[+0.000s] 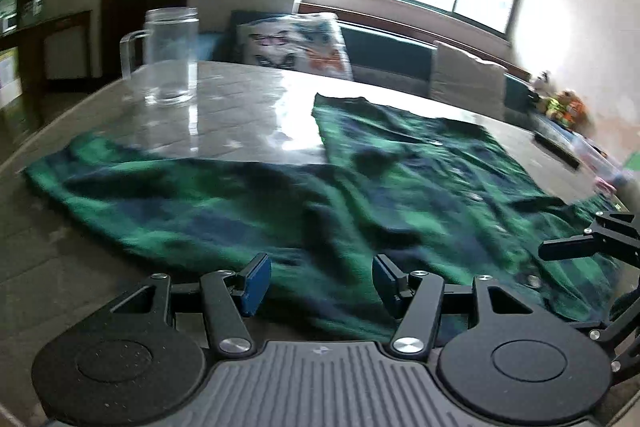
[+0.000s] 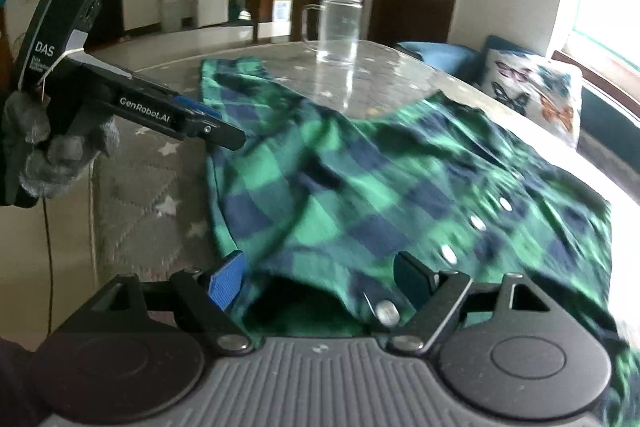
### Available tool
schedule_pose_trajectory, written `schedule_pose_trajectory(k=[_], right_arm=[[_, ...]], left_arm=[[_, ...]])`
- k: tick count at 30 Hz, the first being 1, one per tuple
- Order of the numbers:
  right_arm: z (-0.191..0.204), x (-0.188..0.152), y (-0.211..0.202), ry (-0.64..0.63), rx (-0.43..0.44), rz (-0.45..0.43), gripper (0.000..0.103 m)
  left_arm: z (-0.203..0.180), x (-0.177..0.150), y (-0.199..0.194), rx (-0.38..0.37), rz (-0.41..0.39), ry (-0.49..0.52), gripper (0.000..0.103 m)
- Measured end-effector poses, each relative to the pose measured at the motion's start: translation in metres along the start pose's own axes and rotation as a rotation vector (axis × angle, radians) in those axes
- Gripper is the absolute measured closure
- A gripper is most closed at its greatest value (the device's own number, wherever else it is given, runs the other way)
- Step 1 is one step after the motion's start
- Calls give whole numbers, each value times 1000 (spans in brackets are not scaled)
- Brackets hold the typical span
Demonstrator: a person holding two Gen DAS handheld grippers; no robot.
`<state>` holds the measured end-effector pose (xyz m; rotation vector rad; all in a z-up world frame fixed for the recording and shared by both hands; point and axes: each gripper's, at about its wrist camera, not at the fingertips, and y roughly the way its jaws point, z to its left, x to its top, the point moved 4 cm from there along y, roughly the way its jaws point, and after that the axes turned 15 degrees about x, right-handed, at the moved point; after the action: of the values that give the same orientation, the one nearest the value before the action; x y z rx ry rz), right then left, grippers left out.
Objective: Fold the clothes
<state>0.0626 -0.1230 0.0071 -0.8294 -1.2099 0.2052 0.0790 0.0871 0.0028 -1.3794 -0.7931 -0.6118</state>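
Trouble could come from the glass mug [image 2: 338,27] standing on the tabletop [image 1: 224,107] just beyond the plaid shirt [image 1: 360,203]: drag the cloth or swing a sleeve and you may tip it. The shirt lies rumpled, so a fold may trap creases. Your left hand-held gripper [image 1: 321,285] hangs partly open over the near hem, nothing between its pads. Your right hand-held gripper [image 2: 318,281] stands wide open over the buttoned front edge; cloth lies beneath it, unpinched as far as you can tell.
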Motion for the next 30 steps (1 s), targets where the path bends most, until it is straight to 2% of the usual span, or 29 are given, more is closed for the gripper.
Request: schedule_pose_trajectory(k=[3,7,10,14,20,24,27,30], right_arm=[[1,-4,-7,27,18,-15,22],[10,0,-7,51,117,-55,23],[20,7,0,-11,111,-67,23],[26,13,14,-24,166,-46,23],[28,-7,31,4,192,82,24],[32,-3,24,-16,193,73,24],[32,11,22,-26,197,36,24],[28,18,32,-15,196,30,24]], left_arm=[[-17,-3,5,29,-3,60,44],[-23,-10,10,108,-17,131,45],[-14,-13,10,143,-9,135,46],[0,-17,12,181,5,133,51],[22,-15,6,172,11,69,51],[44,-3,1,166,2,-9,48],[68,9,1,200,-6,-81,45],[94,21,7,268,-16,-133,45]])
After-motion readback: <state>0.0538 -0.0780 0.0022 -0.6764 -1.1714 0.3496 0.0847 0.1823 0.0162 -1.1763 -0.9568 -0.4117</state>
